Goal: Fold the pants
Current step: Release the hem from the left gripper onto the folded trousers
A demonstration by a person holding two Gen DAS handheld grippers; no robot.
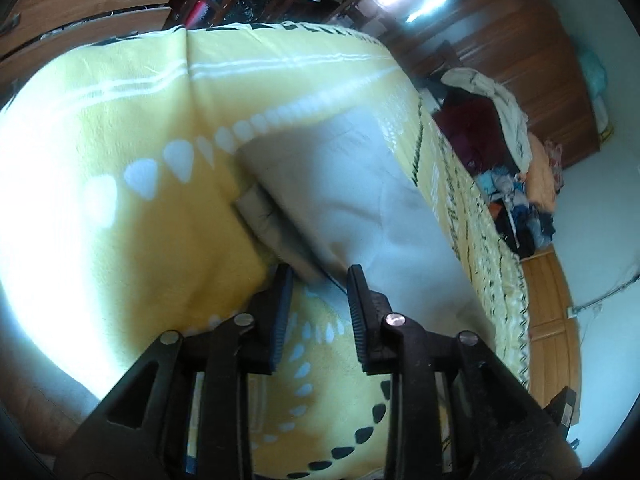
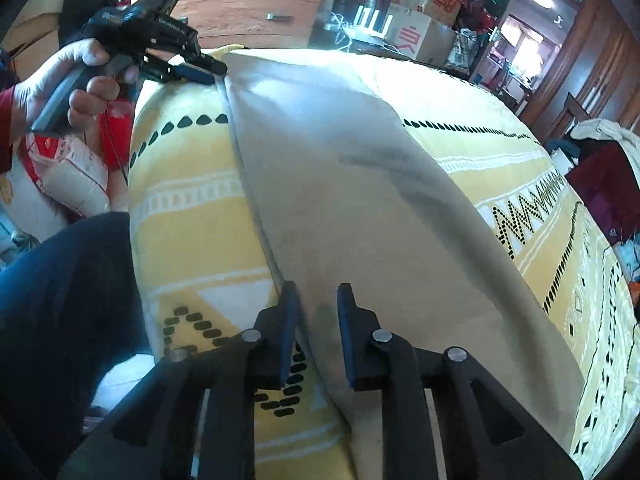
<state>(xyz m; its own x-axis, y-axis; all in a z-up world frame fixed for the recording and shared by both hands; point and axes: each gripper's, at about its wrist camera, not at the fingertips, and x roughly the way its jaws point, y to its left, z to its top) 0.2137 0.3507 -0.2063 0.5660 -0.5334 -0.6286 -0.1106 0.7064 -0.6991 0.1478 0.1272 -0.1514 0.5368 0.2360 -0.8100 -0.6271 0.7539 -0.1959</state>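
The pale grey-beige soft cotton pants (image 2: 344,184) lay smooth and elongated on the fleecy yellow patterned blanket (image 2: 188,216) covering the bed. The black left gripper (image 1: 318,280) seemingly straddled their blurred edge, part-open; the right gripper (image 2: 318,300) gaped over their near end.

Pants (image 1: 352,200) edge blurred near tongs (image 1: 320,276)
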